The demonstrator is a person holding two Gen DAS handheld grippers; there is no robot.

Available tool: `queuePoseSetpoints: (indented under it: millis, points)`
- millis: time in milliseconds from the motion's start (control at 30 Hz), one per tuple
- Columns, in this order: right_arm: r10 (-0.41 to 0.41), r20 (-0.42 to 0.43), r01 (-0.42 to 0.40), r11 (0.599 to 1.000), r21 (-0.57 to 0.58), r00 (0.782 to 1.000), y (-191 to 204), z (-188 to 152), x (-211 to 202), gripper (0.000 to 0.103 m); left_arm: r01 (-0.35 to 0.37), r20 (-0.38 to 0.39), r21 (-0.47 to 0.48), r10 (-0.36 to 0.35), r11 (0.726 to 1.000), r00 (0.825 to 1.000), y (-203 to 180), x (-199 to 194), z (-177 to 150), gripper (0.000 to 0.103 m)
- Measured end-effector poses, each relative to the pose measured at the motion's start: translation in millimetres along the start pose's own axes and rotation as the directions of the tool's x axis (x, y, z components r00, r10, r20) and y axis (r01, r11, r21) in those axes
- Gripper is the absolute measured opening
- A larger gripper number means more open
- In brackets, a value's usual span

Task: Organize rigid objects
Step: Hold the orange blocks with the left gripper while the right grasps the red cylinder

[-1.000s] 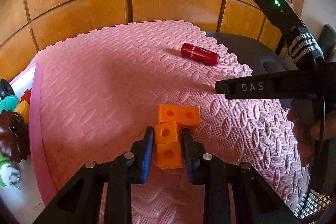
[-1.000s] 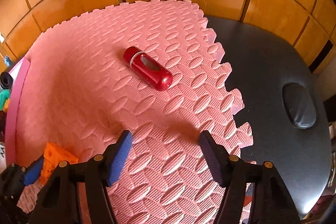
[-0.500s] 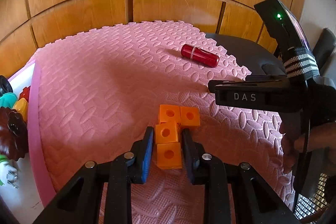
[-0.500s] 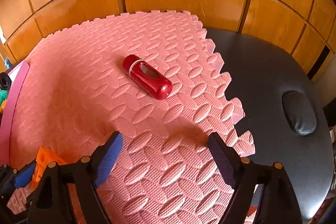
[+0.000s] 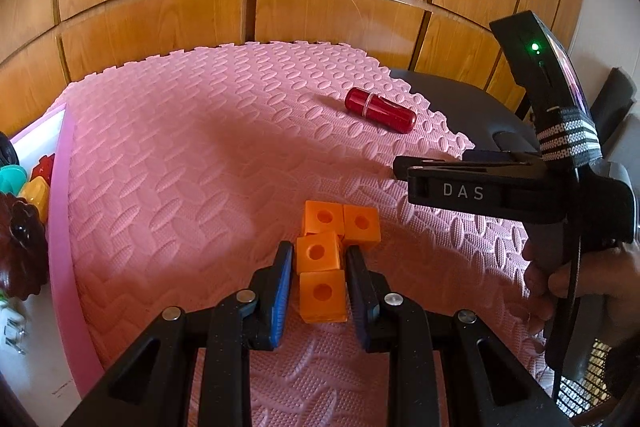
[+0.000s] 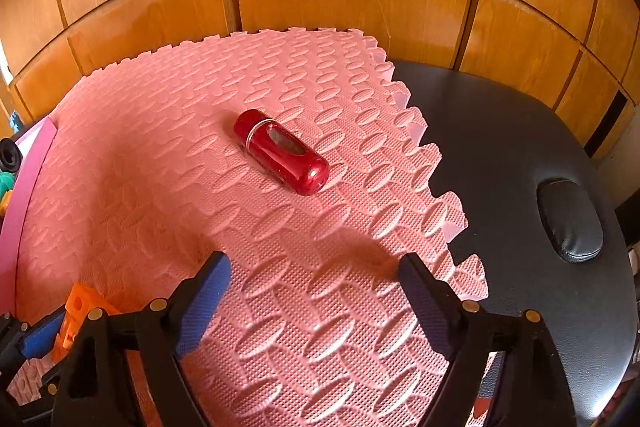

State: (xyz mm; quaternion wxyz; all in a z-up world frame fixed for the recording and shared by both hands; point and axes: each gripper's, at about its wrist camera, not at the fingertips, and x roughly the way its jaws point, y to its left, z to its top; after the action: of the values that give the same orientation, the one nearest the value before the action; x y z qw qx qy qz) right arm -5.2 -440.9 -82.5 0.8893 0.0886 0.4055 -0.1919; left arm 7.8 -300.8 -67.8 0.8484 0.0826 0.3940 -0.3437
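Fingers of the left gripper (image 5: pixel 319 279) were pinching the orange blocks (image 5: pixel 322 269), pressing on both sides of the near end of the piece, which sat on the pink foam mat (image 5: pixel 168 163). The blocks were stuck together in a bent shape, and the far two poked out past the fingertips. Fingers of the right gripper (image 6: pixel 316 285) had just been opening and stood spread wide, with nothing but mat between them. The red bottle (image 6: pixel 282 151) lay on its side on the mat, ahead of the right fingers and a little to the left in that view, well apart from them. Its long side ran slanted, from far left to near right, so the spread fingers would likely need to turn a bit to close across its round body. The right gripper looked nearer to the bottle, and the left one was busy with the blocks. Nothing stood between the right fingers and the bottle. The mat's zigzag edge and the black padded surface (image 6: pixel 520 155) were just past the bottle on the right. A pink-edged tray (image 5: pixel 60 187) with small colourful toys (image 5: pixel 24 195) sat at the left side of the mat, which looked like the place for tidied things.
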Motion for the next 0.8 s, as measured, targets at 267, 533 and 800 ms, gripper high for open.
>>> queuePoseSetpoints:
  millis: [267, 533, 800]
  points:
    - [0.035, 0.002, -0.035, 0.996, -0.084, 0.999, 19.0, 0.5, -9.3, 0.042, 0.010, 0.005, -0.015, -0.010, 1.000, 1.000, 0.8, -1.6, -1.1, 0.026]
    - [0.081, -0.022, -0.081, 0.996, -0.033, 0.997, 3.2, 28.9, -10.7, 0.038, 0.004, 0.005, -0.011, -0.004, 1.000, 1.000, -1.0, -1.0, -1.1, 0.026]
    - [0.062, -0.081, -0.074, 0.985, -0.158, 0.995, 13.4, 67.9, 12.7, 0.045, 0.005, 0.005, -0.010, -0.005, 1.000, 1.000, -0.5, -1.2, -1.5, 0.026]
